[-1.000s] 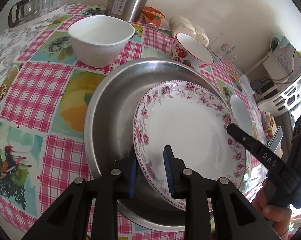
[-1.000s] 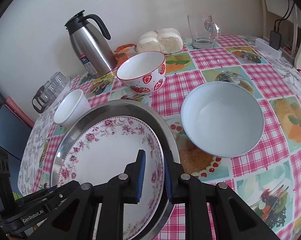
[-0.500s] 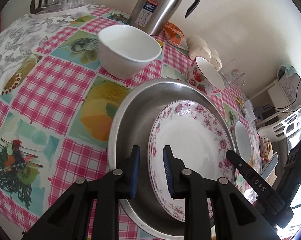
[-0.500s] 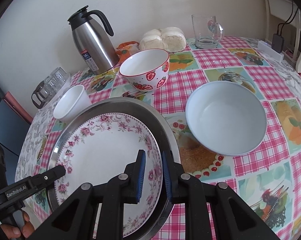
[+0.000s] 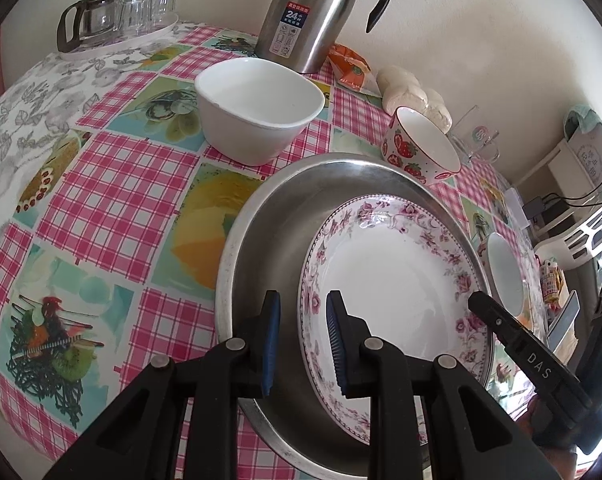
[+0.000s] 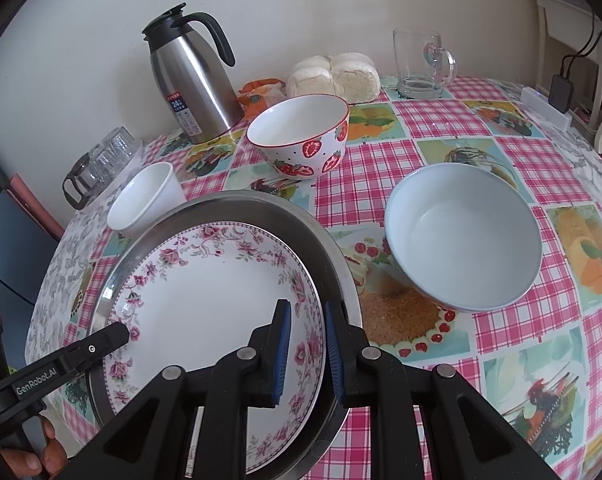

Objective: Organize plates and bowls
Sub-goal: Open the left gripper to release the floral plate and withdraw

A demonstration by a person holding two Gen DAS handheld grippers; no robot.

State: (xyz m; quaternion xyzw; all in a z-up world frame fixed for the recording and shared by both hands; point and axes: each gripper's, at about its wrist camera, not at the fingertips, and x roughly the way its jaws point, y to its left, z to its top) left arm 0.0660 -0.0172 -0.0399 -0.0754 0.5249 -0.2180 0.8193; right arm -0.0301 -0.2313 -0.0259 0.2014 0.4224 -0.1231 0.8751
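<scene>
Two tools are straddling opposite rims of the floral plate [image 5: 389, 280], which is sitting inside the steel tray [image 5: 301, 184]: left tool [image 5: 303, 340] and right tool [image 6: 305, 344] are both nearly closed, jaws on either side of the rim, though whether the pads are actually pinching it is unclear. Three bowls are looking unsorted and sitting apart on the tabletop [image 6: 513, 332]: white bowl [image 5: 259, 114], strawberry bowl [image 6: 299, 134], pale blue bowl [image 6: 463, 236], so most stacking is probably remaining.
</scene>
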